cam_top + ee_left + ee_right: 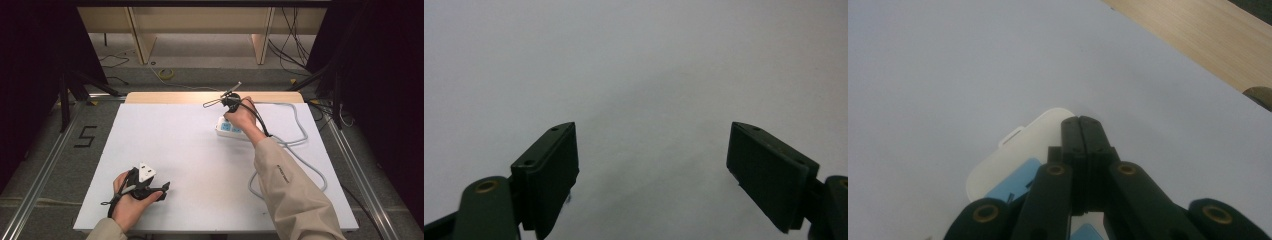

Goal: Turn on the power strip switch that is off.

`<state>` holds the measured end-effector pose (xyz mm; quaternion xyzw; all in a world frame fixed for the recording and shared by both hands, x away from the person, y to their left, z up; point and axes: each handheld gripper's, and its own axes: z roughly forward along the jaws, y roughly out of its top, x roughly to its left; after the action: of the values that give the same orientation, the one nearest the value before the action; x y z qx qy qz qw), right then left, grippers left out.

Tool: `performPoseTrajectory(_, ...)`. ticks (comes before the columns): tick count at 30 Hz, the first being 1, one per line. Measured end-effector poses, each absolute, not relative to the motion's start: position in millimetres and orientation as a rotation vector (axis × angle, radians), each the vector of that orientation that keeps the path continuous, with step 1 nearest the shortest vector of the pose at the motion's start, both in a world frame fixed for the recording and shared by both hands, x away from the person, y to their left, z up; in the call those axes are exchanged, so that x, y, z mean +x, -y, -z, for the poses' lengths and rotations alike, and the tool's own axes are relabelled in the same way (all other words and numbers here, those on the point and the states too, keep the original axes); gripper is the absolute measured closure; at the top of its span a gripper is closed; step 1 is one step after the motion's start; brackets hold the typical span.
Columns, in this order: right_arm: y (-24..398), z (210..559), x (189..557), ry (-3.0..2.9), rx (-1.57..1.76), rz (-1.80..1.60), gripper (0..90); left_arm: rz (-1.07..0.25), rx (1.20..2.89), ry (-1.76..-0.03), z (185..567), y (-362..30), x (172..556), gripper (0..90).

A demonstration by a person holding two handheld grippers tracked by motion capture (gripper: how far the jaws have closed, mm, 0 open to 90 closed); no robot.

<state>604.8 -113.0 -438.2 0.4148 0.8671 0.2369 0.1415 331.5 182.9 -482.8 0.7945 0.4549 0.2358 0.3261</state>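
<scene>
A white power strip [228, 128] with blue socket faces lies at the back right of the white table [190, 150]. Its grey cable [300, 135] loops off to the right. My right gripper [226, 116] is held just over the strip's left end. In the right gripper view its jaws [1081, 121] are pressed together with nothing between them, above the strip's rounded end [1013, 150]. I cannot tell whether they touch it. My left gripper [164, 191] rests near the table's front left. Its jaws [653, 126] stand wide apart over bare white surface.
A wooden strip [175, 97] runs along the table's far edge and also appears at the upper right in the right gripper view [1198, 45]. The cable curls back toward the front right of the table [320, 180]. Beyond the table, loose wires [166, 74] lie on the floor.
</scene>
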Motion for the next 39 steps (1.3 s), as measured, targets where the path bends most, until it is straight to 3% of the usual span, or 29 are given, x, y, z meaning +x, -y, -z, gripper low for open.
performPoseTrajectory(39, 108.4, 441.2, 603.5, -2.491, 1.204, -0.642, 90.0, -0.626, 2.081, -1.19, 482.1, -182.5, 331.1, 20.5)
